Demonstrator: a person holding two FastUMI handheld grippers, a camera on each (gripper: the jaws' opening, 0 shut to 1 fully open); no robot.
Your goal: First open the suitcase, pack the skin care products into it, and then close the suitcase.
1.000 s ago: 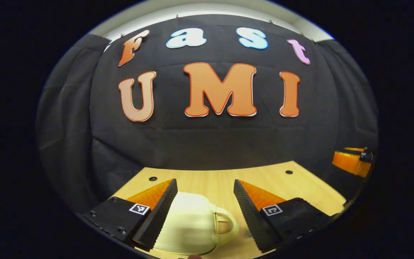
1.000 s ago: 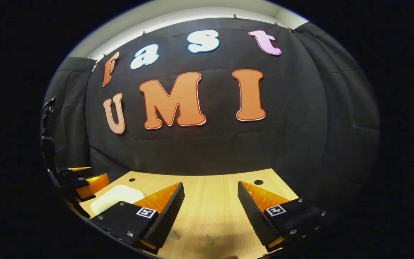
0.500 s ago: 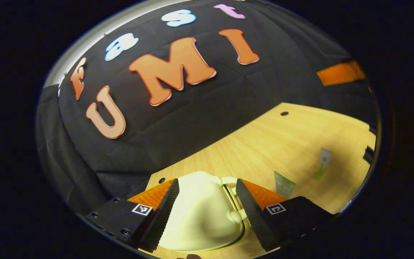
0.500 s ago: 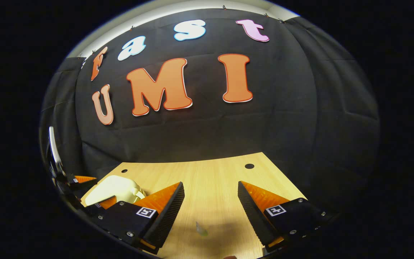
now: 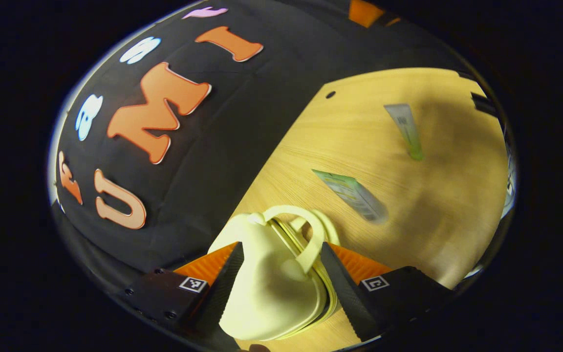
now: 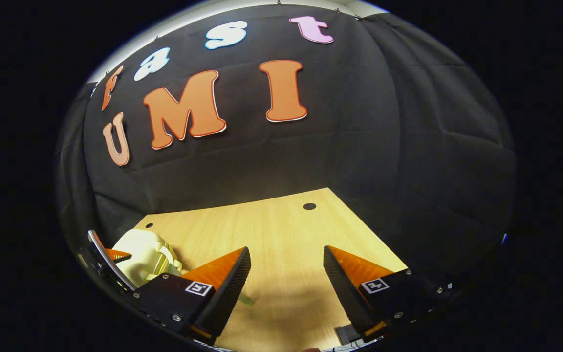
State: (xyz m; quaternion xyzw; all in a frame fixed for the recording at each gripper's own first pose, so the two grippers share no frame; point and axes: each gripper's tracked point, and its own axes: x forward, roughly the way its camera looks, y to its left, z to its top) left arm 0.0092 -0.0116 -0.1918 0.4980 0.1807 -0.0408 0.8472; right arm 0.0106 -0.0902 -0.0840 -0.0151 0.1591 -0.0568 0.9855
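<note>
Suitcase [image 5: 267,278], cream and small, is clamped between the left gripper [image 5: 281,274] jaws above the wooden surface [image 5: 438,205]; the right gripper [image 6: 286,283] jaws are held apart, ungrasping.

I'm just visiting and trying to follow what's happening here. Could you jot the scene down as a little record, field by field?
surface: wooden table
suitcase: small cream case, lid closed, handle toward the tubes
left gripper: fingers on either side of the suitcase
skin care products: two tubes lying on the table, nearer tube, farther tube, both outside the suitcase
right gripper: open, nothing between its fingers, above the table
</note>
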